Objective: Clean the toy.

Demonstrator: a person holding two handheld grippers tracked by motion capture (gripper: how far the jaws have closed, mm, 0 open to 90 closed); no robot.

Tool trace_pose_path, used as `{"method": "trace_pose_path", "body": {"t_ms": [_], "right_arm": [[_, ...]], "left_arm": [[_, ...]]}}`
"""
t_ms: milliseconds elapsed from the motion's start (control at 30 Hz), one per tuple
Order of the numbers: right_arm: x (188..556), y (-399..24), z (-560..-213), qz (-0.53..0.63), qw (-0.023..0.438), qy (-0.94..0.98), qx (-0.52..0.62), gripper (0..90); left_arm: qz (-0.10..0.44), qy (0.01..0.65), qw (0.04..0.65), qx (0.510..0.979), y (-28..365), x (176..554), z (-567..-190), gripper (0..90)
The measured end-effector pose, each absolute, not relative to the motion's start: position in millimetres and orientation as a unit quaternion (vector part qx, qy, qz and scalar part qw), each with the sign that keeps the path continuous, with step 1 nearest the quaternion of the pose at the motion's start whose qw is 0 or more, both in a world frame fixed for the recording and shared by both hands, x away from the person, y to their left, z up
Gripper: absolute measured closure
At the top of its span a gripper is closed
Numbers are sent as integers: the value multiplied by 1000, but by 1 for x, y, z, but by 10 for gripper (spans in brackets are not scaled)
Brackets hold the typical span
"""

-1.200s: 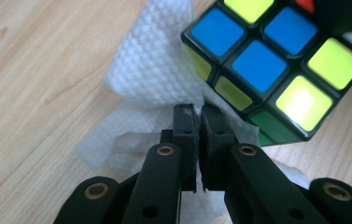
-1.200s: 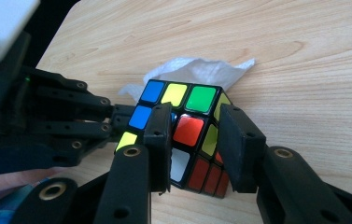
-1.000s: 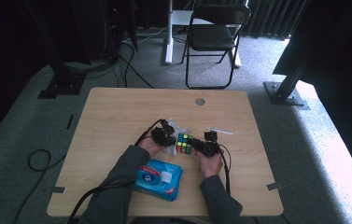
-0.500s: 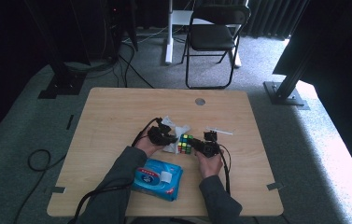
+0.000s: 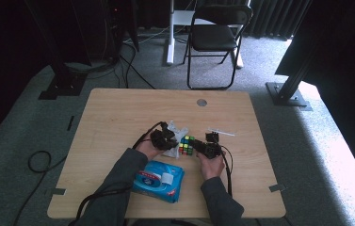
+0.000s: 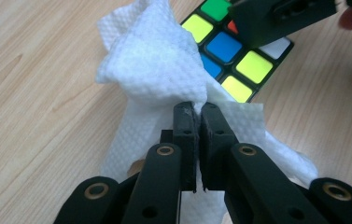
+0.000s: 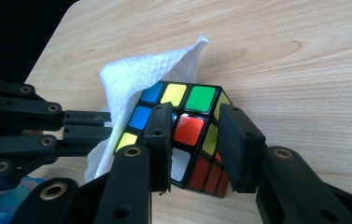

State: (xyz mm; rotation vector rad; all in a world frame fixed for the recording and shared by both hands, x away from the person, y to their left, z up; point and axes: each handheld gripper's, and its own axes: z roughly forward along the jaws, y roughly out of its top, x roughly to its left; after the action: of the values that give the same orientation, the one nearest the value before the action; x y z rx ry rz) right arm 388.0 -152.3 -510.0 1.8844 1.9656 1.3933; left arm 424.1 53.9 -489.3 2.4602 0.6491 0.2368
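Observation:
A scrambled Rubik's cube [image 5: 186, 145] rests on the wooden table [image 5: 118, 117] a little right of its middle. My right gripper [image 7: 194, 121] is shut on the cube [image 7: 197, 100], one jaw on each side, reaching in from the right [image 5: 198, 149]. My left gripper [image 6: 198, 109] is shut on a crumpled white wipe [image 6: 155, 70]. The wipe [image 5: 177, 134] lies against the cube's left side and over part of its top face [image 6: 236, 60]. In the right gripper view the wipe [image 7: 141, 77] rises behind the cube, with the left gripper [image 7: 85, 126] at the left.
A blue pack of wipes [image 5: 158, 180] lies near the table's front edge, between the forearms. A small black part and a thin white stick [image 5: 221, 132] sit just behind the right gripper. A folding chair [image 5: 215, 35] stands beyond the table.
The left gripper has shifted the wipe slightly against the cube. The right gripper and the cube have stayed in place.

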Motion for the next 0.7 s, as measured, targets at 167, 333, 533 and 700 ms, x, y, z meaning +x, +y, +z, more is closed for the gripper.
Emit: {"method": "trace_pose_path", "body": {"t_ms": [167, 333, 533, 700], "right_arm": [[388, -152, -510, 456, 41, 641, 616, 668], [389, -152, -510, 456, 42, 640, 617, 671], [388, -152, -510, 456, 42, 640, 617, 672], [388, -152, -510, 456, 42, 640, 617, 671]], "left_arm": [[79, 240, 273, 928, 52, 426, -496, 864], [74, 240, 260, 932, 49, 430, -499, 864], [72, 232, 226, 943, 42, 434, -506, 863], [68, 229, 209, 948, 38, 436, -511, 862]]}}
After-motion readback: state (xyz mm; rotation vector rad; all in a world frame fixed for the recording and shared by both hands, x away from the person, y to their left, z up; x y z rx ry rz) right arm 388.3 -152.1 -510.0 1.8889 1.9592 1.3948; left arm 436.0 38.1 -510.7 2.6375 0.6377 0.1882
